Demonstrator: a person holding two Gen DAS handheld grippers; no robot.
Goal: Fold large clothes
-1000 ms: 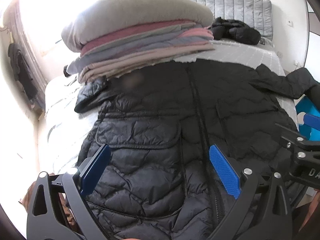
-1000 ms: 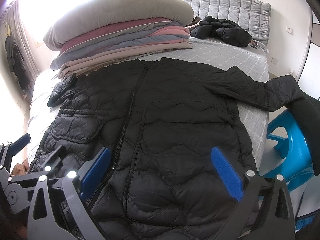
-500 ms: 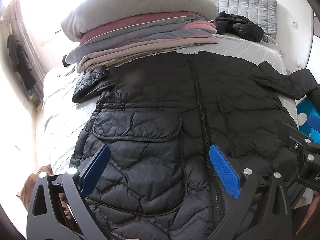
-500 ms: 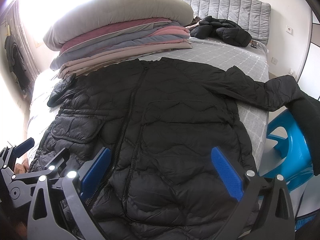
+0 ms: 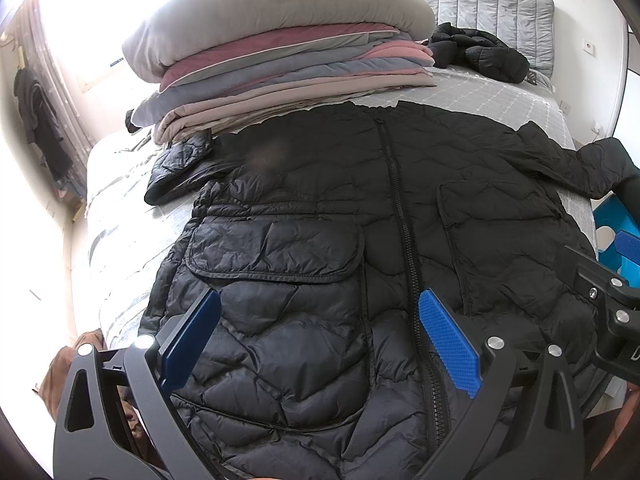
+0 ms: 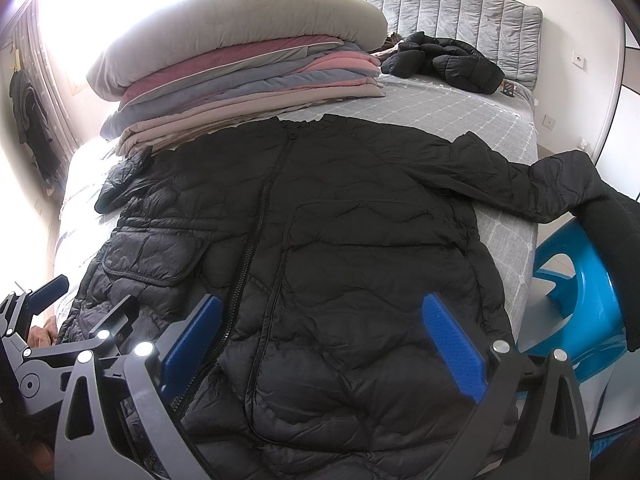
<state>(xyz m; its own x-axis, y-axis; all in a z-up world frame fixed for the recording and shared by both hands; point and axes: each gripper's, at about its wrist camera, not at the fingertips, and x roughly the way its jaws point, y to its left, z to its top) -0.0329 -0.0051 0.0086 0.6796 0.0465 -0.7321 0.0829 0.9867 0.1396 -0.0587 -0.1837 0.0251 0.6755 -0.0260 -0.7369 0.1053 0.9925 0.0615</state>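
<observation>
A black quilted jacket (image 5: 360, 240) lies flat on the bed, front up and zipped, collar toward the headboard. It also shows in the right wrist view (image 6: 360, 240). One sleeve (image 6: 520, 176) stretches right and hangs over the bed edge. The other sleeve (image 5: 180, 168) is bent at the left. My left gripper (image 5: 320, 340) is open and empty above the hem, left of the zipper. My right gripper (image 6: 324, 336) is open and empty above the hem's right half.
A stack of folded blankets and a grey pillow (image 5: 280, 52) sits at the back left of the bed. A second black jacket (image 6: 444, 60) lies by the grey headboard (image 6: 440, 4). A blue plastic chair (image 6: 576, 280) stands right of the bed.
My left gripper has drawn back and tilted up a little, showing more of the bed. My right gripper has hardly moved. Both stay open.
</observation>
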